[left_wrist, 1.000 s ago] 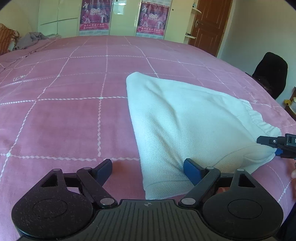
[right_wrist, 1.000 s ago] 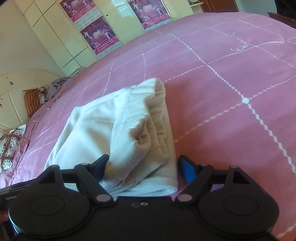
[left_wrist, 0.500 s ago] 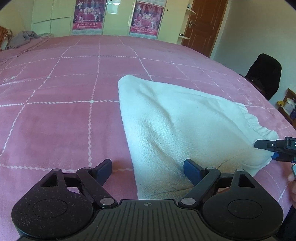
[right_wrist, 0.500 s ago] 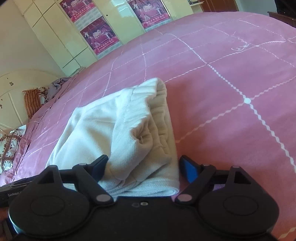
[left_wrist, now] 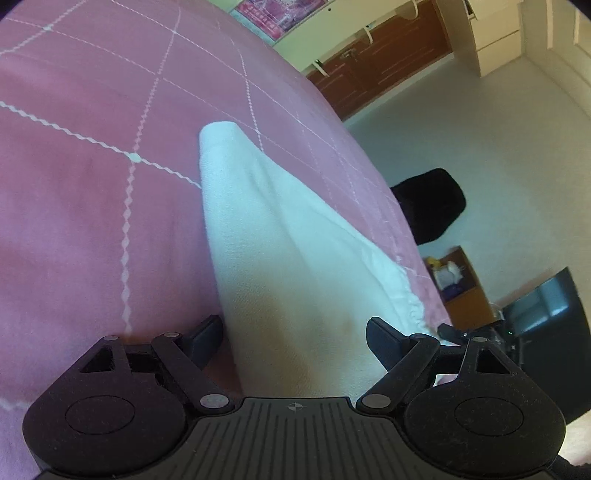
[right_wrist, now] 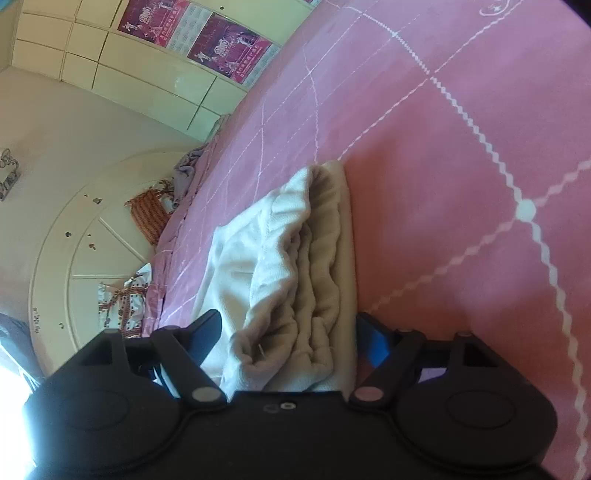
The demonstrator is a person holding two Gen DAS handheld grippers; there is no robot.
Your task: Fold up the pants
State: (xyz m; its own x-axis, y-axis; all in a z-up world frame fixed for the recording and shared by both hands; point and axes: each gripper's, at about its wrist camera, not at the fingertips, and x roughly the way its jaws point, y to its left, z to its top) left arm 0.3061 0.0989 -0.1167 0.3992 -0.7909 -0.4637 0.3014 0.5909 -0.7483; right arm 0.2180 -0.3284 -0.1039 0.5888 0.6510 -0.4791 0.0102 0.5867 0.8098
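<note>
Your left gripper (left_wrist: 294,334) fingers wide, straddling folded white pants (left_wrist: 273,258) at frame centre on pink bed (left_wrist: 92,221). Right gripper (right_wrist: 288,332) fingers wide around pants' bunched edge.

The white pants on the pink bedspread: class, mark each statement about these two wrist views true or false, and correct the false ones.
1. The pants are white and lie on a pink bedspread with a white grid pattern. True.
2. The left gripper is clamped shut on nothing. False: its jaws are spread, with the cloth between them.
3. The right gripper faces the gathered waistband end. True.
4. The pants lie spread out in one flat layer. False: the right wrist view shows several stacked layers.
5. Posters hang on the cupboard doors. True.
</note>
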